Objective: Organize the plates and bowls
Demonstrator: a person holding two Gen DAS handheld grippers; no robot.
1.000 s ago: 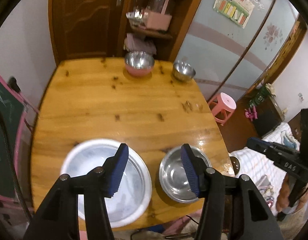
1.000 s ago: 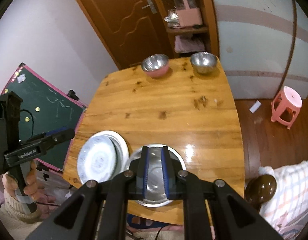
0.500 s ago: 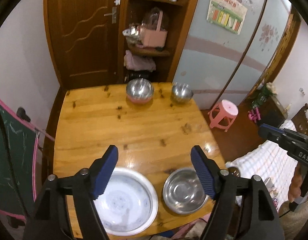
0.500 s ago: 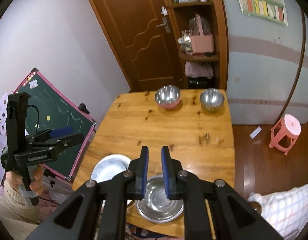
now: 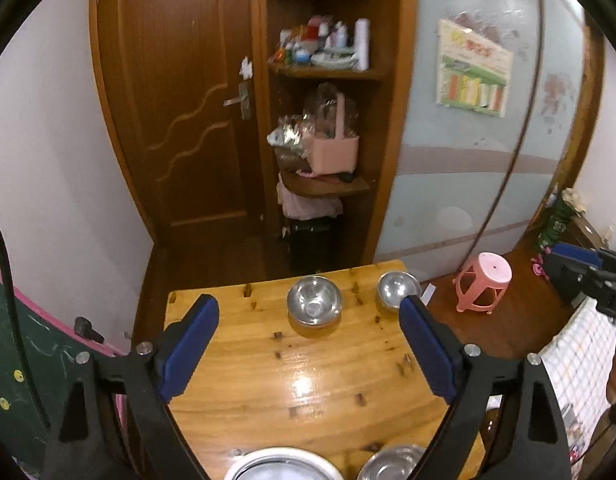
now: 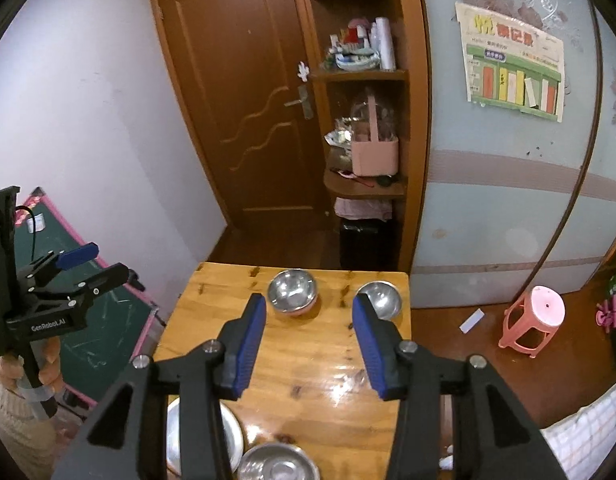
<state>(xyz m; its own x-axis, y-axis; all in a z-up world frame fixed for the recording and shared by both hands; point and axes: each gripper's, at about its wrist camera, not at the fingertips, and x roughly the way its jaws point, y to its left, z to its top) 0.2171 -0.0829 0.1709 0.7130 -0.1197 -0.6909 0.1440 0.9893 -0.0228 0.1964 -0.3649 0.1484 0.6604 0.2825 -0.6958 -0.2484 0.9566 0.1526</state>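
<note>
Our left gripper (image 5: 308,350) and right gripper (image 6: 310,342) jaws have just been opening, empty; we should descend squarely over the round steel bowl (image 6: 291,290) ahead between them.

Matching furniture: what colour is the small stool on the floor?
Pink stool, clearest in the right wrist view.

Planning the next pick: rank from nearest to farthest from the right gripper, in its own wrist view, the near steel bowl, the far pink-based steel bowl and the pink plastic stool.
1. Near steel bowl, table's near edge, under the right gripper.
2. Pink-based steel bowl, far edge.
3. Pink plastic stool, on the floor, right.
</note>
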